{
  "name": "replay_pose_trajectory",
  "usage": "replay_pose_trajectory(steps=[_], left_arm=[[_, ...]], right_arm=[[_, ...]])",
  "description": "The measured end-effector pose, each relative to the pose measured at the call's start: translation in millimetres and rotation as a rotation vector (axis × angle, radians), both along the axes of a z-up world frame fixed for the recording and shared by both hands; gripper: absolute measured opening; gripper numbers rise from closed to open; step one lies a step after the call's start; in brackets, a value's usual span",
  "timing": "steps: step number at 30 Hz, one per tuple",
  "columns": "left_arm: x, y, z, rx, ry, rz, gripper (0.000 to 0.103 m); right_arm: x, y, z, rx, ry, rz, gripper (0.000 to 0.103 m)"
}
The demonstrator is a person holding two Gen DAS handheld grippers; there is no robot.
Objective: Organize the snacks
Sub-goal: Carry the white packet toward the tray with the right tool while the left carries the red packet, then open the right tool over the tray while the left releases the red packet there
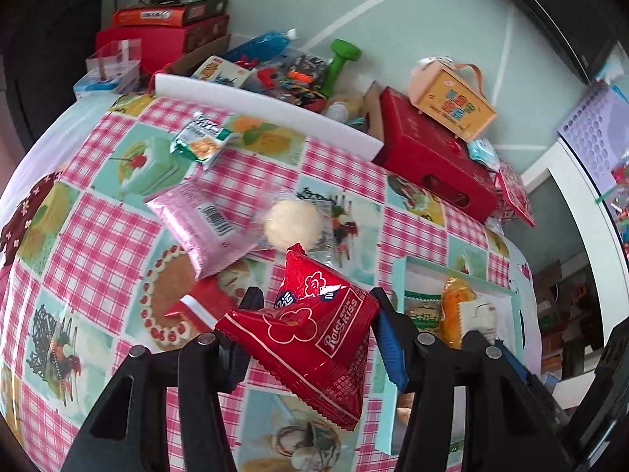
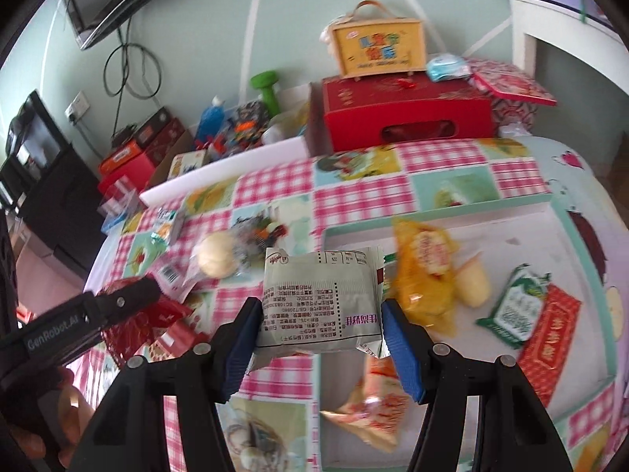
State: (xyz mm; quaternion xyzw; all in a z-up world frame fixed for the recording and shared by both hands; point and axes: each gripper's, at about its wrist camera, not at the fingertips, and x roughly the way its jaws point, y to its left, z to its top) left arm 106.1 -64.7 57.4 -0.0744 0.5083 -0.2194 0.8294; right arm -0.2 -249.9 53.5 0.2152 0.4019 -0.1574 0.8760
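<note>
My left gripper (image 1: pixel 314 314) is shut on a red triangular snack packet (image 1: pixel 310 330), held above the checked tablecloth. My right gripper (image 2: pixel 320 314) is shut on a silver-grey snack packet (image 2: pixel 320 303) with printed text, lifted near the left edge of a shallow pale-green tray (image 2: pixel 582 236). The tray (image 1: pixel 397 275) holds an orange packet (image 2: pixel 424 271), a green packet (image 2: pixel 515 310), a red packet (image 2: pixel 550 346) and an orange-white triangular packet (image 2: pixel 373 409). Loose on the cloth lie a pink packet (image 1: pixel 204 224), a wrapped round bun (image 1: pixel 293 224), a green-white packet (image 1: pixel 200 141) and a small red packet (image 1: pixel 196 306). The left gripper (image 2: pixel 129 299) also shows at the left of the right wrist view.
A white foam strip (image 1: pixel 267 110) borders the table's far side. Behind it are a red gift box (image 2: pixel 409 114), a yellow handled box (image 2: pixel 377 47), a green dumbbell (image 1: pixel 338 63), stacked red boxes (image 1: pixel 165 31) and toy clutter. White shelving (image 2: pixel 570 35) stands at right.
</note>
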Motion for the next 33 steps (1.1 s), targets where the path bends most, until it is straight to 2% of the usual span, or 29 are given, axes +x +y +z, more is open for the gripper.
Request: replay_pose_trajectory(steps=[5, 11, 16, 25, 33], left_arm=[[-11, -25, -3, 0.006, -0.002, -0.069, 0.056], [-22, -51, -8, 0.05, -0.019, -0.136, 0.056], [-21, -77, -11, 0.057, -0.02, -0.177, 0.056], [-3, -140, -32, 0.128, -0.001, -0.24, 0.056], [-4, -173, -41, 0.127, -0.006, -0.274, 0.056]], right_arm=[[-24, -42, 1, 0.015, -0.007, -0.113, 0.065], [-56, -93, -3, 0.007, 0.019, -0.27, 0.065], [-76, -130, -14, 0.026, 0.027, -0.351, 0.065], [-84, -162, -35, 0.015, 0.037, -0.404, 0.065], [-81, -171, -45, -0.006, 0.041, -0.407, 0.065]])
